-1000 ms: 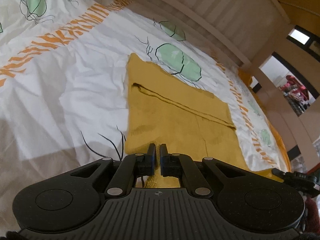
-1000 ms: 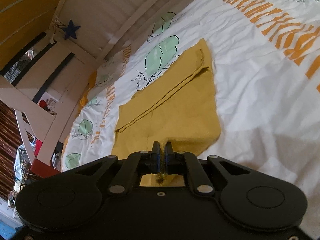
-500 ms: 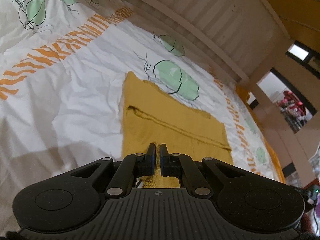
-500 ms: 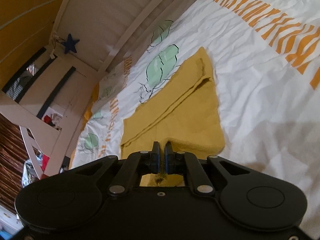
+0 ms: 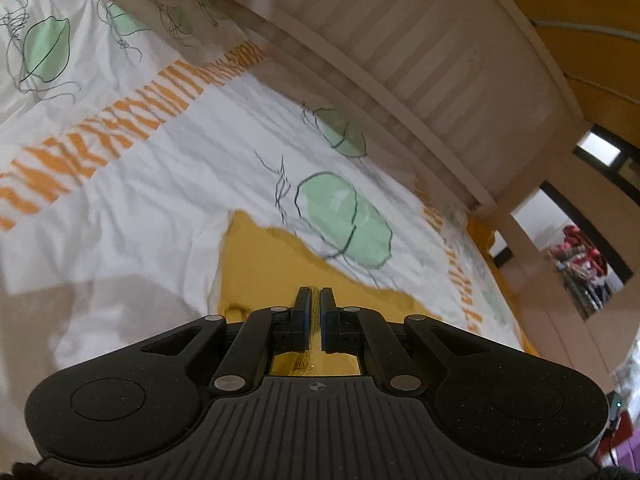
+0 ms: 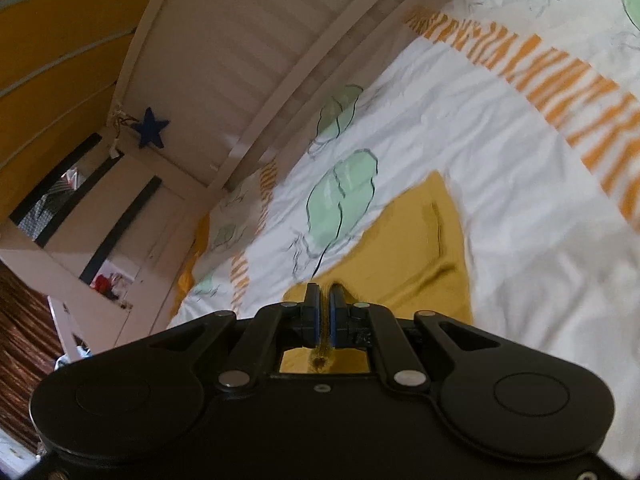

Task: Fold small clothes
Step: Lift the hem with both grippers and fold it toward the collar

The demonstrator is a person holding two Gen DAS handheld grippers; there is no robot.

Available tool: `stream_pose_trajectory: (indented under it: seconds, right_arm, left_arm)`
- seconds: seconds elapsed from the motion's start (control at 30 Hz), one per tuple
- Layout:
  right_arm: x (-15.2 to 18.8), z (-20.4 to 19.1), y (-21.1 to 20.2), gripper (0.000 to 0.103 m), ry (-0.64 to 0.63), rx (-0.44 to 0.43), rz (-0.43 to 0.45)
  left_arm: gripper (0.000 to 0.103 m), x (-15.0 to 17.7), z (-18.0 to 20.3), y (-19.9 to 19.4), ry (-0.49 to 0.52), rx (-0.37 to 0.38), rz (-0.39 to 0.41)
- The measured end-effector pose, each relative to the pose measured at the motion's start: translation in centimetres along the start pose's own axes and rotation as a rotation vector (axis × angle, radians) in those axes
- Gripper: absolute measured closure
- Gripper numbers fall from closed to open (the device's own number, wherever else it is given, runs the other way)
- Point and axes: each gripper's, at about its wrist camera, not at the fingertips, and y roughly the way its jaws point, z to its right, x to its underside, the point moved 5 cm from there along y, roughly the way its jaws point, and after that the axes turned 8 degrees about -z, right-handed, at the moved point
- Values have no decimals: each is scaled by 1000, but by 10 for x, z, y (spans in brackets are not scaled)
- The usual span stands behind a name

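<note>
Carrying the near edge forward over the bedsheet [image 5: 132, 216], we judge we are mid-fold on the yellow garment [image 5: 260, 264], whose long side runs across between the two tools. Next we should lay this edge square on the far edge. Left gripper [image 5: 314, 300] and right gripper [image 6: 325, 298] each pinch its hem.

There is one yellow cloth [image 5: 280, 264] on one bed [image 5: 168, 184], near the middle. There are two grippers, the left gripper [image 5: 315, 304] and the right gripper [image 6: 324, 300], each with two jaws. One blue star [image 6: 151, 128] hangs far on the left.
</note>
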Motion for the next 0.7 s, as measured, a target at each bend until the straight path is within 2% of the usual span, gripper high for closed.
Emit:
stream_pose_trajectory:
  seconds: [0.2, 0.3, 0.5, 0.53, 0.57, 0.63, 0.67, 0.7]
  right_arm:
    - [-39, 17, 34, 95, 12, 23, 26]
    - [-49, 23, 52, 90, -23, 52, 17]
    - [-25, 20, 68, 86, -151, 130, -93]
    - [-16, 20, 69, 80, -167, 139, -117]
    - [-7, 20, 69, 67, -183, 155, -139]
    - [5, 23, 69, 53, -210, 186, -169]
    - [13, 23, 68, 53, -224, 203, -184]
    - [17, 23, 68, 53, -234, 215, -195]
  left_arm:
    - [99, -31, -12, 37, -10, -36, 17]
    - [99, -38, -24, 53, -28, -60, 2]
    - [94, -19, -35, 68, 38, -96, -87]
    - [94, -13, -37, 69, 43, -100, -109]
    - [93, -6, -39, 71, 47, -101, -136]
    - [79, 8, -42, 73, 57, -99, -184]
    - [67, 14, -44, 72, 64, -103, -201]
    - [64, 19, -45, 72, 70, -105, -212]
